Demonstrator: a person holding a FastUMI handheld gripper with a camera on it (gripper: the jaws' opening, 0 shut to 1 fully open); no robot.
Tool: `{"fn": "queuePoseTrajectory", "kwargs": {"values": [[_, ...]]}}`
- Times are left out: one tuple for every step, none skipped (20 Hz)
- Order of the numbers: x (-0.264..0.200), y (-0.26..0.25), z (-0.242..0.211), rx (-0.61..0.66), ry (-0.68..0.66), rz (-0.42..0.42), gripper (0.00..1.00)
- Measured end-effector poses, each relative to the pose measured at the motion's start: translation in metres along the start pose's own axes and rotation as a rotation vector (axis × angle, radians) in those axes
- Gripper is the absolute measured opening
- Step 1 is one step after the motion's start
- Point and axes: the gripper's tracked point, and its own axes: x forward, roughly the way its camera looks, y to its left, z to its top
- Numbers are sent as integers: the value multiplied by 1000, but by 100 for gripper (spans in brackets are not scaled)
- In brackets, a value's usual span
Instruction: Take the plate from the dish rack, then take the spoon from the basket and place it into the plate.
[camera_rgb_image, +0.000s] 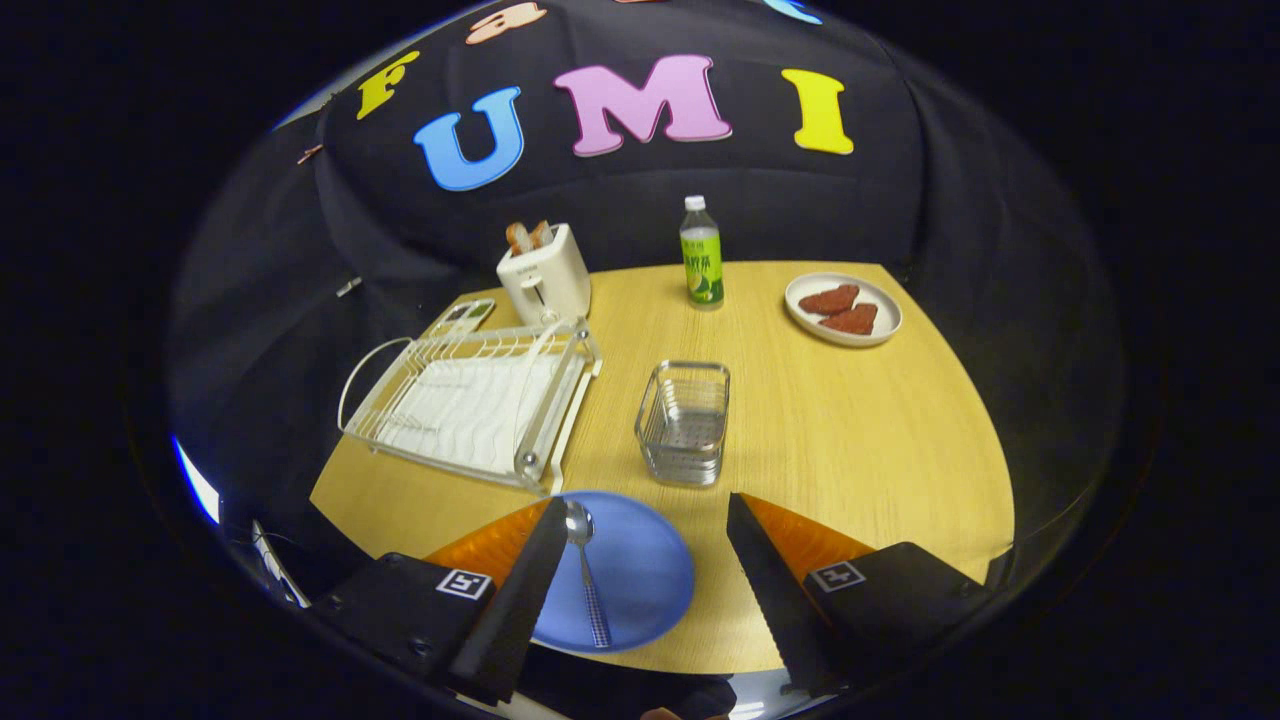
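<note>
Tongs (640, 560) wide open, empty; spoon (588, 575) lies in blue plate (640, 570). Back off straight, don't nudge plate.

**Table layout, gripper view**

Gripper (645, 520): fingers spread apart, holding nothing, above the near edge of the table (850, 440).
Plate (640, 570): on the table between the fingers, nearer the left one.
Spoon (585, 570): lying in the plate, just beside the left finger.
Basket (684, 422): just beyond the plate.
Dish rack (475, 400): left of the basket.
Toaster (543, 275): behind the rack.
Bottle (701, 255): upright, right of the toaster.
Second plate (843, 309), bearing two pieces of food: far right.
</note>
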Motion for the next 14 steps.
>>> {"fn": "queuePoseTrajectory", "kwargs": {"values": [[-8,-1,25,-17,-61,-16,99],[-15,-2,44,-33,-106,-29,99],[-21,-2,60,-54,-147,-40,99],[-30,-1,79,-77,-193,-52,98],[-39,1,97,-101,-239,-61,99],[-51,5,115,-127,-287,-70,99],[-59,8,128,-150,-331,-79,99],[-67,11,142,-169,-373,-87,99],[-76,15,156,-183,-414,-97,98],[-86,19,169,-190,-457,-105,98],[-95,23,181,-191,-502,-109,98],[-103,26,191,-194,-542,-116,98],[-109,28,198,-201,-571,-119,98],[-115,29,204,-209,-595,-126,98]]}}
